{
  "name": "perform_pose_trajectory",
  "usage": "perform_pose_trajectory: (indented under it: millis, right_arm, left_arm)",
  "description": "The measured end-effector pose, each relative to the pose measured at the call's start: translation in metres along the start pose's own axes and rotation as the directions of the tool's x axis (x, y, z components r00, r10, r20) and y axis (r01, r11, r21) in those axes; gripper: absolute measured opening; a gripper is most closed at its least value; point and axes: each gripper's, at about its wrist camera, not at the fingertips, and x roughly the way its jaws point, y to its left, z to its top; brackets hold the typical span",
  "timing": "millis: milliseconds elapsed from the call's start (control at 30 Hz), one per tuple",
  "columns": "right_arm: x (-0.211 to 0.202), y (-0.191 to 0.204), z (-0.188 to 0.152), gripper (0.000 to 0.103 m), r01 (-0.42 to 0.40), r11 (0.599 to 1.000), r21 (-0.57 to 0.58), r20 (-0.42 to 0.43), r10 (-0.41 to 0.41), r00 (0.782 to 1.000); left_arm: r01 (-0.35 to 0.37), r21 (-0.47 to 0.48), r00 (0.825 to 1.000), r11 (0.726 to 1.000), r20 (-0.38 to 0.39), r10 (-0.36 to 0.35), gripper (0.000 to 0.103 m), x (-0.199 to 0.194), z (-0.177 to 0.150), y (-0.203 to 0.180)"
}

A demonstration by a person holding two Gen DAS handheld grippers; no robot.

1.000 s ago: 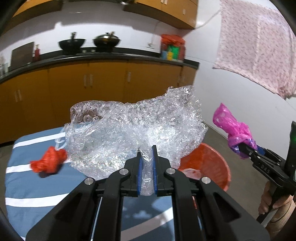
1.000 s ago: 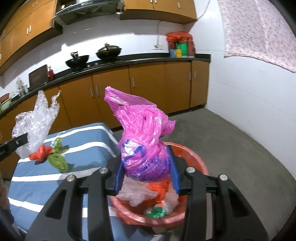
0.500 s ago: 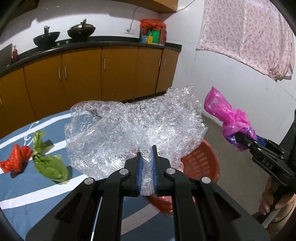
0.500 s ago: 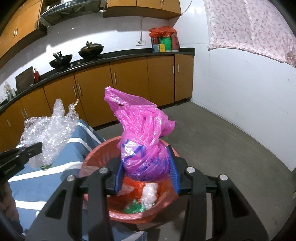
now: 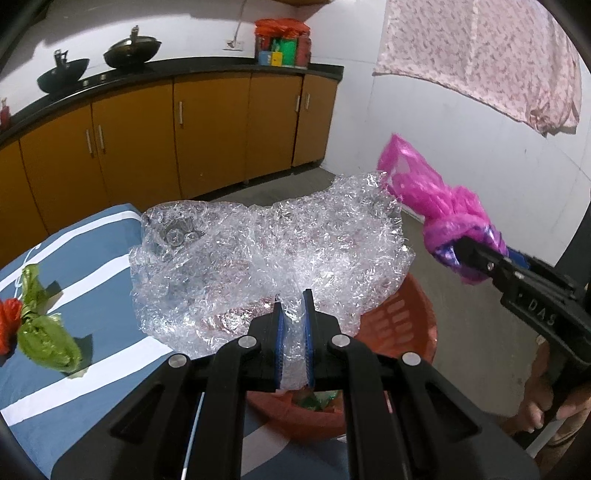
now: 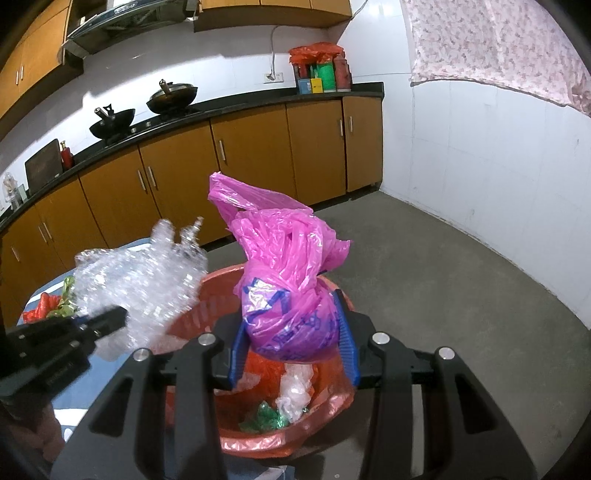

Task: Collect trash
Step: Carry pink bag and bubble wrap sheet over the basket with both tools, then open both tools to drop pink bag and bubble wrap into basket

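Both over basket [image 6: 325, 413]: left tool [image 5: 293, 301] pinching bubble wrap [image 5: 266, 254] at 9 o'clock, right tool [image 6: 293, 328] clamping pink bag [image 6: 288, 280]. Best centred before letting go.

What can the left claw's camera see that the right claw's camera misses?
Only the left view shows the green bag whole on the striped cloth, and the hand gripping the right claw.

Only the right view shows inside the basket: clear plastic and green scraps. It also shows the range hood.

Both show the bubble wrap pinched in the left claw, the pink bag held over the basket, the woks and the cabinets.
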Motion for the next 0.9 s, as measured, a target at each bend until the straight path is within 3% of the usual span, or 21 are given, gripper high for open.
perform_pose_trajectory:
  millis: [233,300,433,667,900]
  right_arm:
    - [0.015,-0.002,0.002,0.043,-0.028,0.999,0.022,-0.007,0.028,1.0]
    - [0.021,-0.001,0.0,0.045,-0.04,0.999,0.024,-0.018,0.04,0.999]
    - [0.029,0.001,-0.009,0.048,-0.061,0.998,0.022,-0.045,0.062,0.997]
    - [0.032,0.002,-0.02,0.059,-0.074,0.997,0.02,-0.068,0.075,0.995]
    - [0.021,-0.004,-0.017,0.06,-0.05,0.998,0.034,-0.045,0.052,0.998]
  left_arm:
    - [0.014,0.011,1.0,1.0,-0.028,-0.014,0.01,0.016,-0.001,-0.001]
    - [0.021,0.01,0.999,1.0,-0.044,-0.021,0.015,0.019,-0.004,0.001]
    - [0.009,-0.012,0.999,1.0,-0.047,-0.01,0.037,0.02,-0.01,0.011]
    - [-0.002,-0.085,0.999,0.996,-0.037,-0.001,0.05,0.014,-0.014,0.03]
    - [-0.018,-0.155,1.0,0.988,0.016,0.021,0.056,-0.005,-0.015,0.055]
